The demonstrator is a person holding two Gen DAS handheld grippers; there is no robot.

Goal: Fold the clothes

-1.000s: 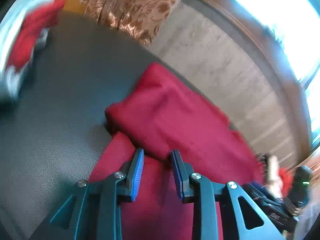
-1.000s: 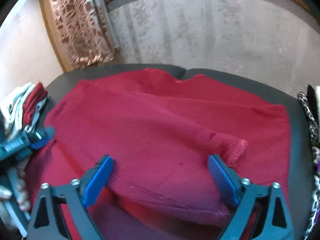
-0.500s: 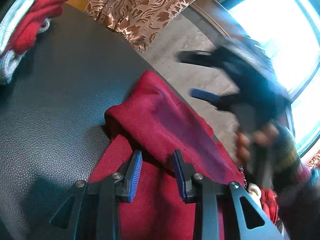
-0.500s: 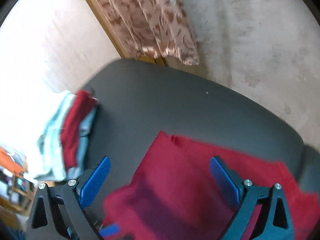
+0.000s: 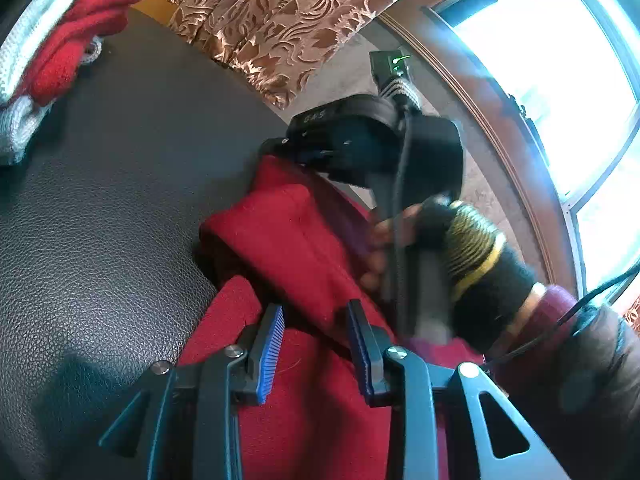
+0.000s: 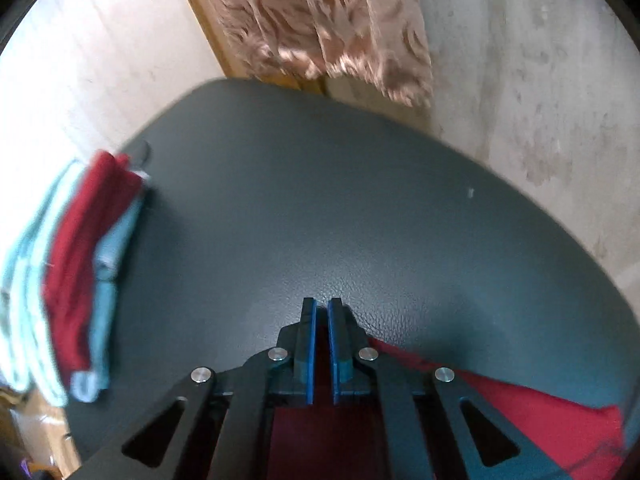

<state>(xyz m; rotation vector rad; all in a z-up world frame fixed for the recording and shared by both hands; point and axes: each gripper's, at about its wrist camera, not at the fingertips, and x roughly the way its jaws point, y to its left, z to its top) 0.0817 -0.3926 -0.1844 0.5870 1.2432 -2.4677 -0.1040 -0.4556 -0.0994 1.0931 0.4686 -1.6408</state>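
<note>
Your left tongs sit with their blue pads parted, straddling a fold of the red garment without pinching it, the cloth passing loosely through the gap; your right tongs are drawn nearly together with only a thin slit between the pads, and red cloth shows in that slit lower down, though you cannot tell from these views whether it is truly clamped there. Beneath everything spreads the dark leather-textured table, seen again in the right wrist view as a broad grey-green surface. On it the red garment lies bunched and doubled over toward the near right side, one layer folded on top of another, its far corner reaching to where the right tongs meet it in the left wrist view; in the right wrist view the same garment trails beneath and to the right of the tongs. Behind the table hangs a brown patterned curtain, beside a bright window. At the far left edge of the table rests a pile of folded clothes, red between pale blue and white. Your right hand, in a dark striped cuff, grips the handle.
</note>
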